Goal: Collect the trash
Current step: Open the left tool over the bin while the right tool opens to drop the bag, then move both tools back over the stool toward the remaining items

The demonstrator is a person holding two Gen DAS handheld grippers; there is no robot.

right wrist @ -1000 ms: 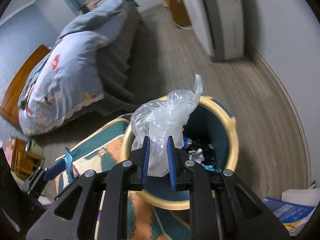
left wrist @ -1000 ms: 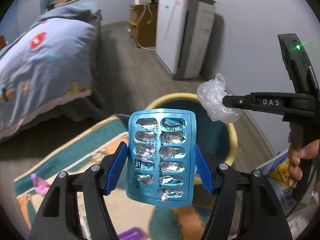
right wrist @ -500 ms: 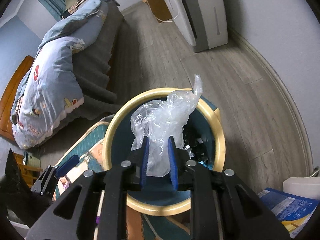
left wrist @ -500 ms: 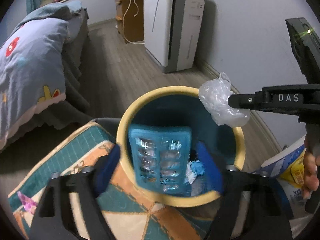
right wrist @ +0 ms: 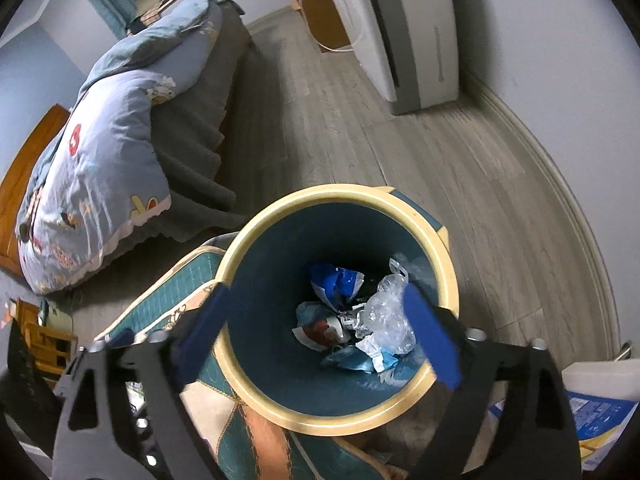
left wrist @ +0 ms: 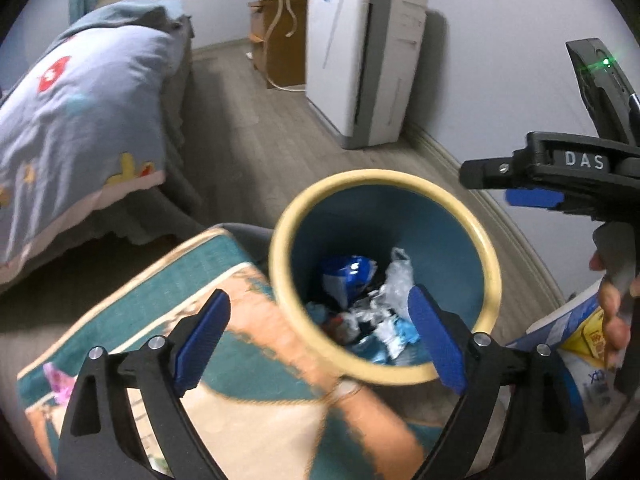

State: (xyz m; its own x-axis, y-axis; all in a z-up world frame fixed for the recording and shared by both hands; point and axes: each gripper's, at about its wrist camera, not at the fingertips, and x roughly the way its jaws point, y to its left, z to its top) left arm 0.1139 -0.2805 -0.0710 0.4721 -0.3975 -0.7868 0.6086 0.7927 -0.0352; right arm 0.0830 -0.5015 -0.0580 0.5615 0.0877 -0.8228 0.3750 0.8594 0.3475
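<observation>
A round bin with a cream rim [left wrist: 490,256] [right wrist: 240,236] and teal inside stands on the floor below both grippers. Crumpled trash lies at its bottom, including a clear plastic bag [left wrist: 396,284] [right wrist: 386,314] and a blue-and-white wrapper [left wrist: 346,276] [right wrist: 334,282]. My left gripper [left wrist: 320,338] is open and empty over the bin's near rim. My right gripper [right wrist: 320,336] is open and empty above the bin; it also shows from the side at the right of the left wrist view [left wrist: 520,186].
A patterned teal-and-orange rug [left wrist: 240,392] lies under the bin's near side. A bed with a blue quilt [left wrist: 76,120] stands left. A white appliance [left wrist: 360,64] stands by the far wall. Paper packages [left wrist: 576,344] lie on the floor at right.
My left gripper opened and the blue blister pack fell into the bin. My right gripper opened and the clear plastic bag dropped into the bin too.
</observation>
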